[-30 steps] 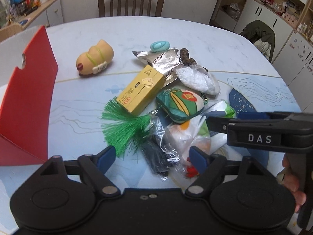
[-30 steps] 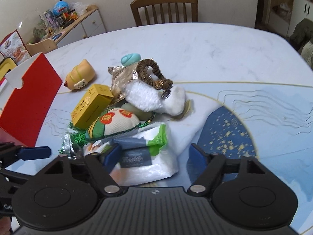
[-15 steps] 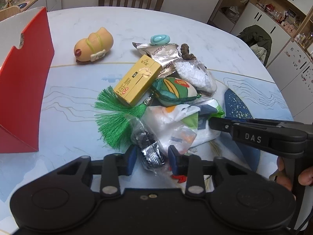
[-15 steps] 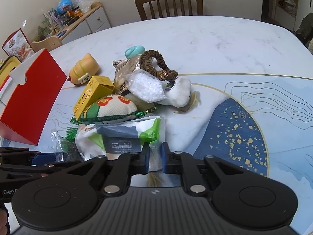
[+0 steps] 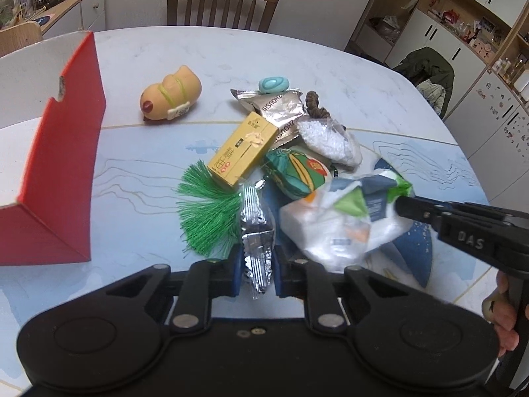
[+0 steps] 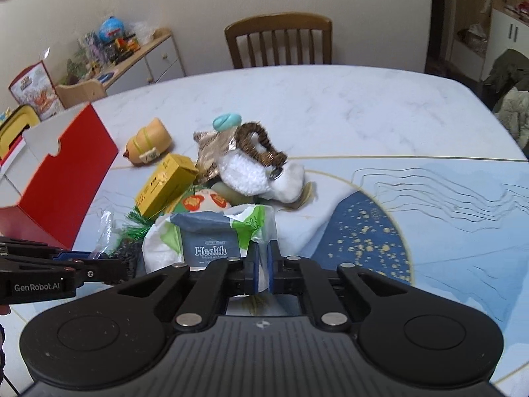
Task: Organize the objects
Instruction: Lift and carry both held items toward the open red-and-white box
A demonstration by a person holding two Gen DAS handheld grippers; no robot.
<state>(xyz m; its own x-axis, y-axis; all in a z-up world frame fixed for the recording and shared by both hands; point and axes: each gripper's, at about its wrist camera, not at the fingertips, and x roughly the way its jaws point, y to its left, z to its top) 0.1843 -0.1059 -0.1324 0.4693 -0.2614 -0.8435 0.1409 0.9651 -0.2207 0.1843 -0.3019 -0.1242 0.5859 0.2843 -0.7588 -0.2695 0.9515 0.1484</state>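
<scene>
A: What's new with the silver foil snack packet point(image 5: 257, 231)?

B: The left gripper point(image 5: 256, 266) has just been closing, and its blue pads now pinch the packet's crimped near end. A second ago those jaws stood wide, one either side of it. The packet lies at the near edge of the pile, just beside the green tassel point(image 5: 206, 213).

A: And the tissue pack?

B: Same story. The right gripper point(image 6: 262, 266) has just been closing too, and its jaws are clamped on the plastic edge of the tissue pack point(image 6: 211, 241), the one printed "Health". In the left wrist view the pack point(image 5: 344, 221) looks blurred and tipped up at its right end, so I judge it is coming off the table point(image 6: 330, 106).

A: So both pickups are made?

B: Both grips look set. What's left, I'd say, is carrying each item out of the pile, likely toward the red box point(image 5: 62, 165) standing open to the left. The yellow carton point(image 5: 243, 150), the green embroidered pouch point(image 5: 297, 168), the peach squeeze toy point(image 5: 170, 94) and the rest remain unsorted.

A: How are the hands angled?

B: Both grippers point steeply down and forward at the near side of the pile. The right one reaches in from the right edge of the left wrist view, with the person's fingers point(image 5: 502, 317) on its handle.
</scene>
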